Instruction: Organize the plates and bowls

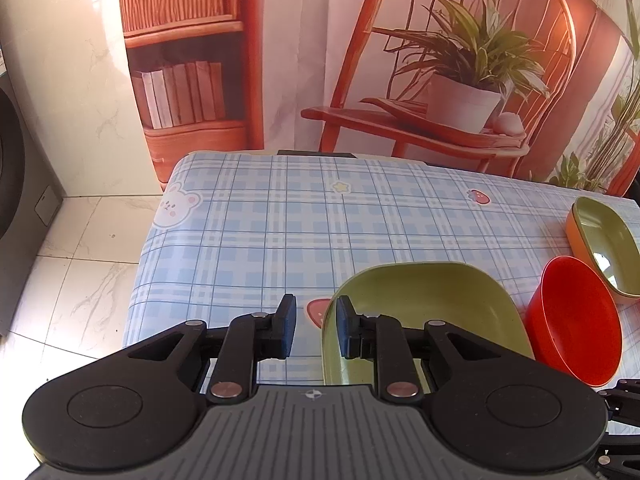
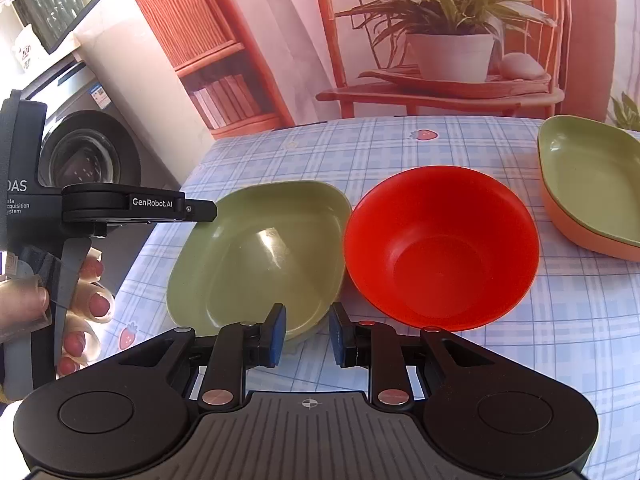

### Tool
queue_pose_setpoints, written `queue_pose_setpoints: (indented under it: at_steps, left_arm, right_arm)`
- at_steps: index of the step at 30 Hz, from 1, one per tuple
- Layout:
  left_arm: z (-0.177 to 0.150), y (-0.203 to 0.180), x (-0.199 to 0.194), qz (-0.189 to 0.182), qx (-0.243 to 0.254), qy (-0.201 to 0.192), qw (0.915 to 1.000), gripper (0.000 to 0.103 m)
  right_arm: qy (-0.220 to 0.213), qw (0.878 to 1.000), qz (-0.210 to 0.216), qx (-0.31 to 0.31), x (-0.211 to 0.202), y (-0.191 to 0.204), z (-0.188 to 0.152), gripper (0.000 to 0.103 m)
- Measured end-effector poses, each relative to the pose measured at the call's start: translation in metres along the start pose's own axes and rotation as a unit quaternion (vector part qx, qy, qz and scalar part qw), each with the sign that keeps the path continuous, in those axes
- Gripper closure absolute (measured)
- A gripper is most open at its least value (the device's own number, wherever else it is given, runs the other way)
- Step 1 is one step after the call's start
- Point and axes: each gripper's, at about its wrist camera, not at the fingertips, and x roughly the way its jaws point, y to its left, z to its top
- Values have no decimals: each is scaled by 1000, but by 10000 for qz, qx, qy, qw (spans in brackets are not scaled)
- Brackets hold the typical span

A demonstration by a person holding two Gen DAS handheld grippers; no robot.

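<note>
A green squarish plate (image 1: 432,300) (image 2: 260,256) lies on the checked tablecloth (image 1: 280,224) near the front edge. A red bowl (image 1: 576,320) (image 2: 440,244) stands right beside it. At the far right a green plate (image 1: 604,240) (image 2: 592,180) is stacked in an orange one (image 2: 580,232). My left gripper (image 1: 316,328) is open, its right finger over the near plate's left rim, its left finger outside. My right gripper (image 2: 306,336) is open and empty, just before the near plate's front rim. The left gripper's body (image 2: 136,204) shows at the plate's left.
The table's left edge (image 1: 140,280) drops to a white tiled floor (image 1: 72,272). A washing machine (image 2: 88,152) stands to the left. A printed backdrop with a chair and plant (image 1: 460,80) hangs behind the table. The person's hand (image 2: 80,304) holds the left gripper.
</note>
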Motion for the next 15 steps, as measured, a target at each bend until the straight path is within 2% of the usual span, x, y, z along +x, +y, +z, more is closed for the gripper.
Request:
queue_pose_setpoints:
  at_steps: [15]
  left_arm:
    - [-11,-3,12,-62,53,147,9999,80]
  right_arm:
    - [-64,9999,-130,-89,14,-3,6,84]
